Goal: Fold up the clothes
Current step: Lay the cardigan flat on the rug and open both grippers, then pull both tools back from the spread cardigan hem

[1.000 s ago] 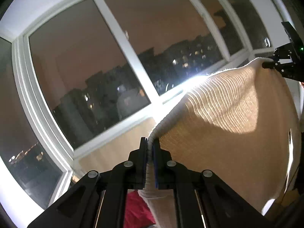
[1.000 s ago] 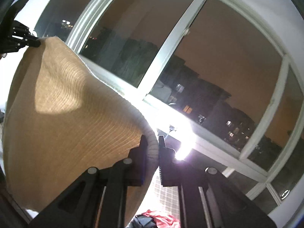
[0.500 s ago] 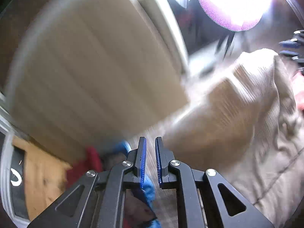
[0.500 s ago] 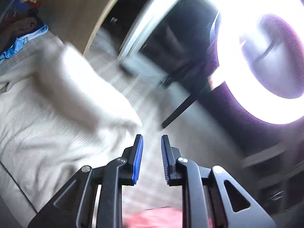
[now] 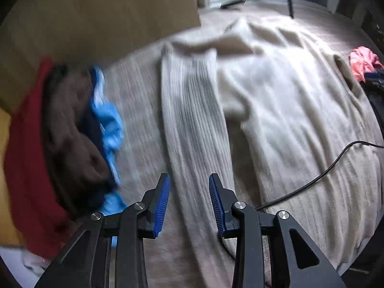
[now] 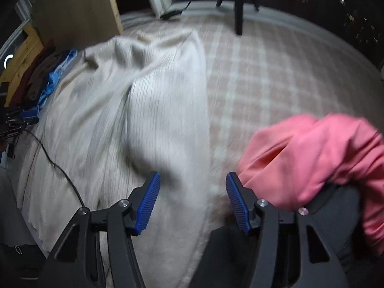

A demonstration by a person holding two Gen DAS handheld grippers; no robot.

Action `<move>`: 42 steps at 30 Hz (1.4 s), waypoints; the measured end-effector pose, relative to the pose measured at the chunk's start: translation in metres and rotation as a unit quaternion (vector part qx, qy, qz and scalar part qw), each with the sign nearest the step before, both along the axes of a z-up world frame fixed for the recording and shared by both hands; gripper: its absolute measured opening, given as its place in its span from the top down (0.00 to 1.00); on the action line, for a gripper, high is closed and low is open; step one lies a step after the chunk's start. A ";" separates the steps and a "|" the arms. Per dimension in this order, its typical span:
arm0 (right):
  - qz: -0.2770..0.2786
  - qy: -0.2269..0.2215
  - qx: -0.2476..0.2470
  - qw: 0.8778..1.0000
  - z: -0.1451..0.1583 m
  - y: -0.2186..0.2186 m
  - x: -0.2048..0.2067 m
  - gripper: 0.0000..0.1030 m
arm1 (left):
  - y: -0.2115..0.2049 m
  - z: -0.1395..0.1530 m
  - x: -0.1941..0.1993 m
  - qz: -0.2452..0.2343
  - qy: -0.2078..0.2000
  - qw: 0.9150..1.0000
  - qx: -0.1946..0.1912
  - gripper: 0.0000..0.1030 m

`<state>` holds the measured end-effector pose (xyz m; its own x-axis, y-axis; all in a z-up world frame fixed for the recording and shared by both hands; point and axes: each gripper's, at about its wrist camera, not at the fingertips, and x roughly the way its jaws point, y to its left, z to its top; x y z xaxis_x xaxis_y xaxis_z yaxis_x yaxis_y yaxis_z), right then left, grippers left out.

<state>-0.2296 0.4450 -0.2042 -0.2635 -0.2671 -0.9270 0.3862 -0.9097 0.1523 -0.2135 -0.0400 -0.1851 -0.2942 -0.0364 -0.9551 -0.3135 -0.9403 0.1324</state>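
From the left wrist view, the left gripper (image 5: 189, 192) is pointed down at the cream ribbed sweater (image 5: 276, 91), which is spread out flat on the plaid bed cover (image 5: 134, 134). Its fingers have just been opening and stand apart with nothing pinched; one sleeve (image 5: 192, 110) runs down between them but the blue pads aren't pressing on it. A pile of clothes (image 5: 60, 129), red, brown and blue, sits to the left against a wooden panel (image 5: 96, 12), and a black cable (image 5: 319, 177) trails over the sweater's lower part. From the right wrist view, the right gripper (image 6: 192, 199) also has fingers that have just been opening, spread wide and gripping nothing, hovering over the sweater's (image 6: 124, 110) edge. A pink garment (image 6: 312, 153) lies bunched up just right of the right finger. A tripod (image 6: 237, 4) stands at the far side.
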 end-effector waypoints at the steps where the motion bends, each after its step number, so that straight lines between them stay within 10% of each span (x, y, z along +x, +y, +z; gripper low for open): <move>1: 0.007 -0.009 0.001 1.000 -0.006 -0.003 0.006 0.45 | 0.000 -0.006 0.002 0.003 -0.005 1.000 0.001 0.69; 5: 0.019 -0.009 0.012 1.000 -0.021 -0.011 0.019 0.46 | -0.003 -0.001 0.016 0.009 -0.001 0.999 0.036 0.69; 8: 0.017 -0.018 -0.008 1.000 -0.019 -0.013 0.021 0.93 | -0.009 0.020 0.033 0.013 0.017 0.999 0.045 0.69; 15: -0.061 0.076 0.102 0.990 0.035 0.016 0.028 0.91 | -0.045 0.094 0.081 0.023 0.081 0.995 0.058 0.69; 19: -0.096 0.105 0.172 0.975 0.059 0.024 0.044 0.60 | -0.054 0.104 0.114 0.016 0.075 0.994 0.077 0.69; 25: -0.037 0.041 0.017 0.998 0.065 -0.025 0.156 0.60 | -0.022 0.059 0.173 -0.032 0.010 0.993 0.115 0.69; 30: -0.028 -0.019 -0.014 0.999 0.018 -0.074 0.224 0.60 | 0.008 0.006 0.209 -0.050 -0.051 0.984 0.164 0.69; 42: -0.073 -0.059 -0.047 0.994 -0.023 -0.109 0.240 0.60 | 0.050 -0.015 0.228 -0.087 -0.090 0.968 0.216 0.69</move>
